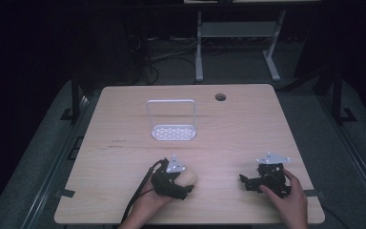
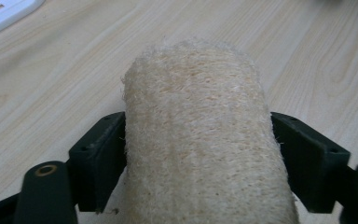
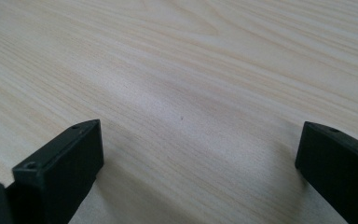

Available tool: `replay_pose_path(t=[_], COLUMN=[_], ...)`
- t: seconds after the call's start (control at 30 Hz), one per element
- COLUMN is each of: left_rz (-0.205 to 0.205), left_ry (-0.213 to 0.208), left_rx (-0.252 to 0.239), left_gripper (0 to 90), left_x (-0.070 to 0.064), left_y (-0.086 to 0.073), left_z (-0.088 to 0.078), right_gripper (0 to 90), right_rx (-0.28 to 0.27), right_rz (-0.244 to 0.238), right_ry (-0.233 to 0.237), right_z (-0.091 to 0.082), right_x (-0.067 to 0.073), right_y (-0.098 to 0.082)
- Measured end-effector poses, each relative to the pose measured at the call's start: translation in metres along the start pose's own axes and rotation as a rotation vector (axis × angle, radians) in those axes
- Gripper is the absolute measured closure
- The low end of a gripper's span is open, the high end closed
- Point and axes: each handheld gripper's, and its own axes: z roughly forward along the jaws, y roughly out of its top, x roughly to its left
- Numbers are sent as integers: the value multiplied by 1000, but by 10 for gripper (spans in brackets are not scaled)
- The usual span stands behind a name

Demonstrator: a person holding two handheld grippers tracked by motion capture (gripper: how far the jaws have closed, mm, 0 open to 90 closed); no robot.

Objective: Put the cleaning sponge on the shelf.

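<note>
A pale, fibrous loofah sponge (image 2: pixel 196 116) lies on the wooden table (image 1: pixel 228 129) near its front edge. My left gripper (image 2: pixel 198 144) is shut on the loofah, one black jaw pressed against each side. From above, the loofah (image 1: pixel 190 175) pokes out to the right of the left gripper (image 1: pixel 182 183), which a hand holds. My right gripper (image 1: pixel 247 182) rests low over the table at the front right, held by the other hand. Its jaws stand wide apart in the right gripper view, and the right gripper (image 3: pixel 200 154) has only bare wood between them.
A white wire-framed rack (image 1: pixel 172 120) with a perforated base stands upright mid-table, beyond the left gripper; its white edge (image 2: pixel 2 14) shows in the left gripper view. A round cable hole (image 1: pixel 220 97) sits near the far edge. Dark floor and desk legs lie beyond.
</note>
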Motion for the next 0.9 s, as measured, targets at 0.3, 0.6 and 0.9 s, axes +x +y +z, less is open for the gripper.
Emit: replay_pose_path(t=[0.3,0.6,0.9], left_rz=[-13,-9,11], left_ry=[-8,-5,-36], left_rx=[6,-5,-15], left_gripper=[262,263,264], left_x=[2,6,15], left_y=[0,0,0], left_z=[-2,-8,-16], right_gripper=[7,7,7], right_rx=[0,0,0], right_rz=[0,-1,-1], right_ry=[0,0,0], right_z=[0,0,0], right_x=[0,0,0], right_y=[0,0,0])
